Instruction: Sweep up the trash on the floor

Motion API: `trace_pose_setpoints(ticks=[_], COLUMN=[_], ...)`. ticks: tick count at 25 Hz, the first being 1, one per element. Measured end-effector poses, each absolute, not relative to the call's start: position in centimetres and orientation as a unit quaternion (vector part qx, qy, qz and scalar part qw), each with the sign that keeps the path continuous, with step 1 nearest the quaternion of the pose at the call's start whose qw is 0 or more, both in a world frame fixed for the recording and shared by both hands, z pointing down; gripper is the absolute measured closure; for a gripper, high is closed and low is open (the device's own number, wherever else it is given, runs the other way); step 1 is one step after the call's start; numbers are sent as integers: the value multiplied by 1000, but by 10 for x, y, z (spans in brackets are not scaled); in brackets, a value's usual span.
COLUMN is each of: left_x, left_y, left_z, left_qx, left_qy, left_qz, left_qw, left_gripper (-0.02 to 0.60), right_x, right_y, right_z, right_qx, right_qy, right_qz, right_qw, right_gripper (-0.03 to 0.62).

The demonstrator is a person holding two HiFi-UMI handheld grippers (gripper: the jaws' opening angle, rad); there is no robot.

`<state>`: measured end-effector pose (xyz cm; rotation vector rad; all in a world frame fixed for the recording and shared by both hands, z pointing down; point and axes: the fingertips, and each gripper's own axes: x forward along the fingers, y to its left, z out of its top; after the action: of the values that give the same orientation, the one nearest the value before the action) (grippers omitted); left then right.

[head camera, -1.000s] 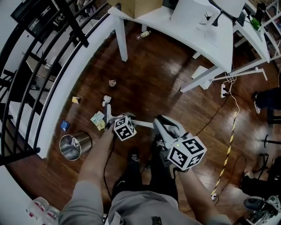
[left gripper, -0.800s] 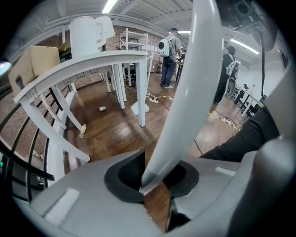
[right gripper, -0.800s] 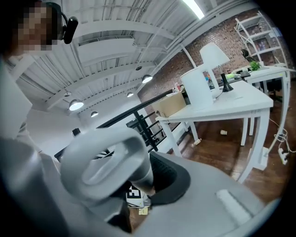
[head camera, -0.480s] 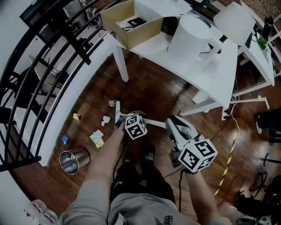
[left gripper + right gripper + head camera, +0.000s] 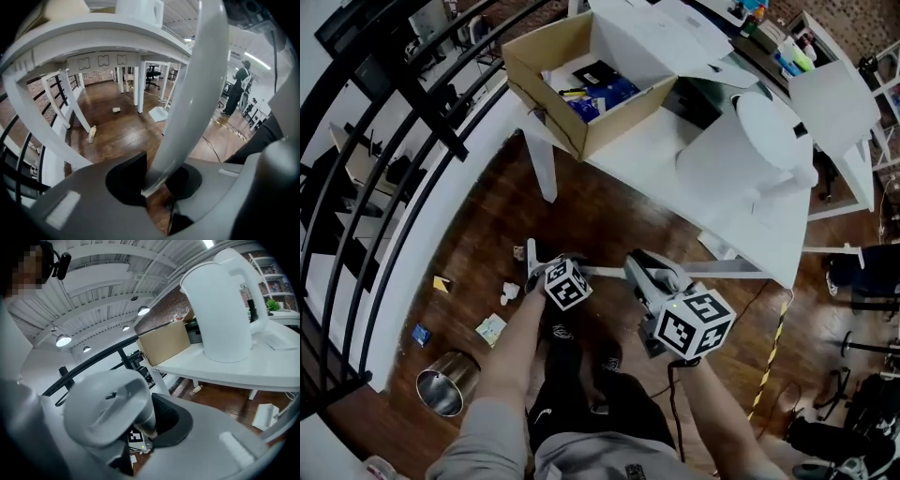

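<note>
The left gripper point(image 5: 154, 180) has its fingers clamped on a smooth, pale round pole point(image 5: 187, 84), ends cut off; the right gripper point(image 5: 143, 427) pinches a rounded grey handle point(image 5: 108, 401). Crumpled paper scraps point(image 5: 491, 329) lie on dark floorboards point(image 5: 478, 234).

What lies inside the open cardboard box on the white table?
In the cardboard box lie a black flat item, blue packets and white paper; anything beneath them is covered.

The head view is dim, ceiling lamps point(image 5: 63, 340) glare in the right gripper view, and fisheye bends all edges.
</note>
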<state>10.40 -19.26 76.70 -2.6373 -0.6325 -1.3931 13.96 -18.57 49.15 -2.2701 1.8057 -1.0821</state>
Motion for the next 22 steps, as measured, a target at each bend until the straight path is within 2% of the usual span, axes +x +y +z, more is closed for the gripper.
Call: trace_pose_setpoints(ticks=[8,13,18,22], left_x=[71,72,67,22], left_y=[-280,-307,-326,-347], left_z=[775,752,705,690], left_qx=[-865,-874,-876,-863], left_qy=[-156,-115,-69,-45], left_qz=[-477,-472,-477,-502], left_qw=[9,5,21,37], left_gripper=[506,508,508,509], right_x=[120,107,102,77], right_y=[-284,-309,-310,-317], right_z=[501,471,425,416], right_qx=[-681,-641,-610,-589], right_qy=[631,688,730,745], right_qz=[-371,-340,-308,-313], right_qw=[-3,-22,-3,29], right_gripper=[534,533,532,533])
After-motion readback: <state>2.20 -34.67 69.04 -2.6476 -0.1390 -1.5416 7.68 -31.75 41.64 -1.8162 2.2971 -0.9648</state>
